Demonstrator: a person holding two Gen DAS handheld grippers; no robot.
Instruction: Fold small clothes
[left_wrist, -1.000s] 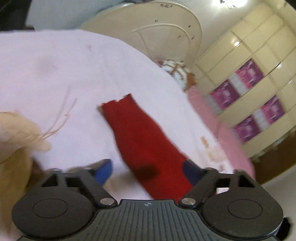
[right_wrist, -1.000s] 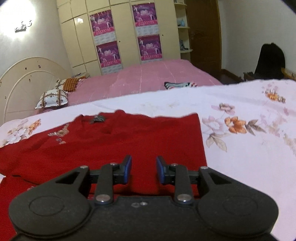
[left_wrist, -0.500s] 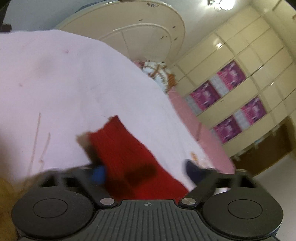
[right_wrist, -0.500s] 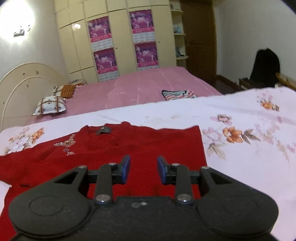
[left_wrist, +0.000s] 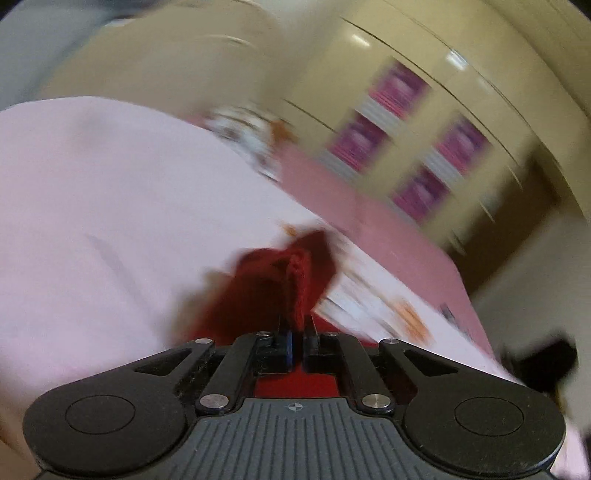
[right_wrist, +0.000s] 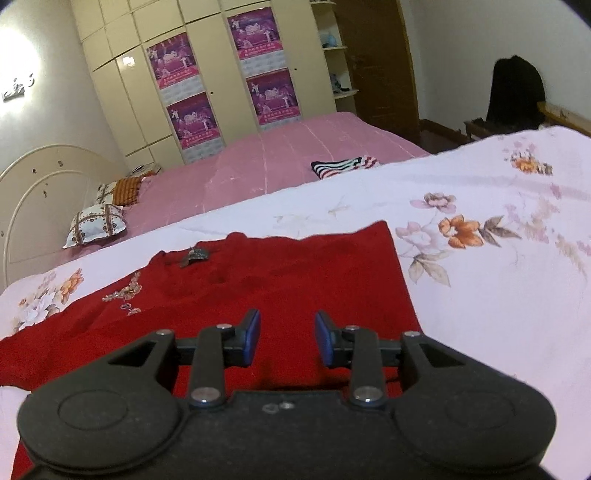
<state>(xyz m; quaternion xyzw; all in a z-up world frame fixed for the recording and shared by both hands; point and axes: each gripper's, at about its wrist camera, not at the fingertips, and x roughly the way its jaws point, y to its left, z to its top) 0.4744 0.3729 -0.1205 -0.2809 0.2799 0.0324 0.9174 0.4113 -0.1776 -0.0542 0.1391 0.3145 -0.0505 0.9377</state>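
Observation:
A small red sweater (right_wrist: 258, 280) lies spread on a pale floral sheet (right_wrist: 498, 295), its collar tag toward the far side. My right gripper (right_wrist: 287, 338) hovers open just above the sweater's middle, holding nothing. In the blurred left wrist view, my left gripper (left_wrist: 297, 334) is shut on the end of the red sleeve (left_wrist: 295, 288), which stands pinched up between the jaws, lifted off the sheet (left_wrist: 92, 221).
A second bed with a pink cover (right_wrist: 295, 155) lies beyond, with a striped folded cloth (right_wrist: 343, 164) and pillows (right_wrist: 96, 223) on it. A cream wardrobe (right_wrist: 221, 74) and a cream headboard (right_wrist: 37, 199) stand behind. A dark chair (right_wrist: 515, 92) is at the right.
My left gripper went from open around the red sleeve to shut on it and swung up and right with it. My right gripper stayed open, drifting slightly above the sweater.

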